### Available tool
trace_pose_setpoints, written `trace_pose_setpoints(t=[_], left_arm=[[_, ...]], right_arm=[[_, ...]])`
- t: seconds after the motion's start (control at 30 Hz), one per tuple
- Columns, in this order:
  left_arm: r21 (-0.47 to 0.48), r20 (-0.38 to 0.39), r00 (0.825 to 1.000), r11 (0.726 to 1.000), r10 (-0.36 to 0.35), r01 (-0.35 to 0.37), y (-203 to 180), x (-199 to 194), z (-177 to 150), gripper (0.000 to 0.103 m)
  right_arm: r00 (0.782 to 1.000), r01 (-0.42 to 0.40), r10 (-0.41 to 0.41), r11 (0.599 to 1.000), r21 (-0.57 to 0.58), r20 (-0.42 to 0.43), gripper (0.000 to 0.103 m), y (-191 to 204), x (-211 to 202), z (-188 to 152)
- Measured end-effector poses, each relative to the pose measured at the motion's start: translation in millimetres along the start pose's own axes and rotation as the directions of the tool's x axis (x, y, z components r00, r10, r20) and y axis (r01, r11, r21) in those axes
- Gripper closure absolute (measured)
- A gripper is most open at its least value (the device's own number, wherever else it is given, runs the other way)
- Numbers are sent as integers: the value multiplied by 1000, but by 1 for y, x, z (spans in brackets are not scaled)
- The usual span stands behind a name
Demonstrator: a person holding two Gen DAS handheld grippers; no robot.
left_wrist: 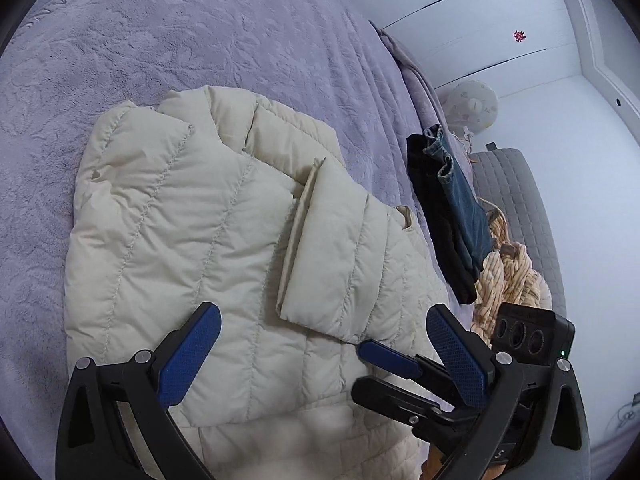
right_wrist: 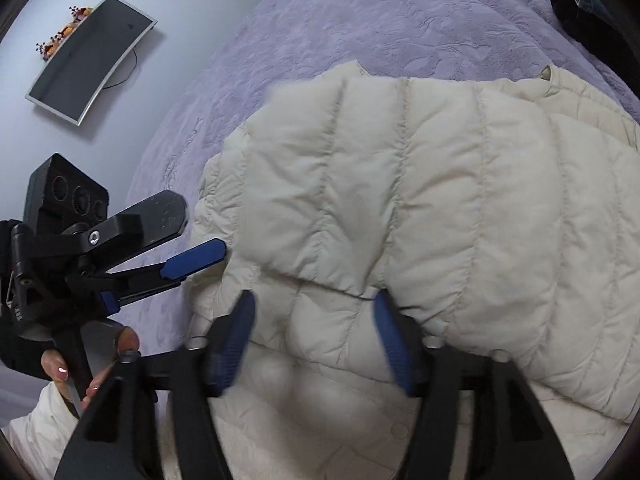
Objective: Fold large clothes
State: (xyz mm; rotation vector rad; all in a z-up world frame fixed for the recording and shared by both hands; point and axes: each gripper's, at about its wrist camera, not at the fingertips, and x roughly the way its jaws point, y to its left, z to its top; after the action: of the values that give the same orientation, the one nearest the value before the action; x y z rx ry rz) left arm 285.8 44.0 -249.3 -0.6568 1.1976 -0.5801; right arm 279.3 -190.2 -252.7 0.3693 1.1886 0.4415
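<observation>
A cream quilted puffer jacket [left_wrist: 192, 216] lies partly folded on a bed covered by a lilac textured blanket [left_wrist: 200, 24], with 1 sleeve [left_wrist: 340, 256] laid back across the jacket's body. The left gripper [left_wrist: 324, 328] hovers over the jacket's near end, its 2 blue pads [left_wrist: 188, 356] spread wide apart with nothing between them. The right gripper [right_wrist: 314, 316] hangs just above the jacket [right_wrist: 460, 208], its blue-padded jaws also parted; puffy fabric bulges below and between them, but the pads do not pinch it. In the right wrist view the left gripper [right_wrist: 176, 236] sits at the left, just beside the jacket's edge, held by a hand [right_wrist: 92, 364] with a white sleeve. Dark trousers and jeans [left_wrist: 452, 208] lie near the blanket's far edge, beside a tan knitted throw [left_wrist: 504, 280]. A flat screen [right_wrist: 88, 60] hangs on the wall
</observation>
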Motion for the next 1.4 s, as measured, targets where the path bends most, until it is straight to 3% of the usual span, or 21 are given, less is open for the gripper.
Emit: trace_pose_setpoints(t=[0.3, 0.37, 0.47, 0.5, 0.53, 0.57, 0.7, 0.93, 1.23, 1.4], left_arm=[[96, -62, 992, 990, 112, -106, -24, 36, 9, 0], [128, -58, 989, 984, 136, -128, -35, 42, 11, 5], [163, -73, 981, 972, 182, -168, -43, 49, 13, 48], [174, -73, 978, 968, 195, -180, -44, 50, 13, 58], [183, -76, 976, 965, 204, -187, -43, 51, 13, 77], [183, -80, 974, 964, 210, -193, -42, 52, 12, 83], [172, -47, 973, 962, 225, -214, -35, 39, 4, 83], [150, -56, 962, 955, 266, -255, -17, 17, -27, 83], [114, -72, 953, 951, 295, -286, -1, 12, -53, 83], [124, -33, 966, 960, 256, -250, -13, -4, -44, 83]], right_arm=[[998, -5, 0, 997, 76, 60, 28, -29, -57, -24], [997, -8, 0, 994, 113, 71, 28, -41, -66, -30], [996, 13, -27, 989, 149, 89, 28, -56, -78, -36], [995, 24, -39, 987, 158, 95, 28, -61, -83, -40], [994, 32, -49, 985, 169, 99, 28, -66, -87, -40], [993, 38, -57, 983, 181, 101, 28, -70, -90, -41], [989, 62, -90, 972, 225, 116, 28, -89, -102, -48], [980, 104, -147, 953, 284, 136, 28, -118, -121, -53], [958, 159, -231, 921, 355, 169, 28, -156, -136, -32], [954, 156, -244, 901, 405, 176, 28, -178, -144, -27]])
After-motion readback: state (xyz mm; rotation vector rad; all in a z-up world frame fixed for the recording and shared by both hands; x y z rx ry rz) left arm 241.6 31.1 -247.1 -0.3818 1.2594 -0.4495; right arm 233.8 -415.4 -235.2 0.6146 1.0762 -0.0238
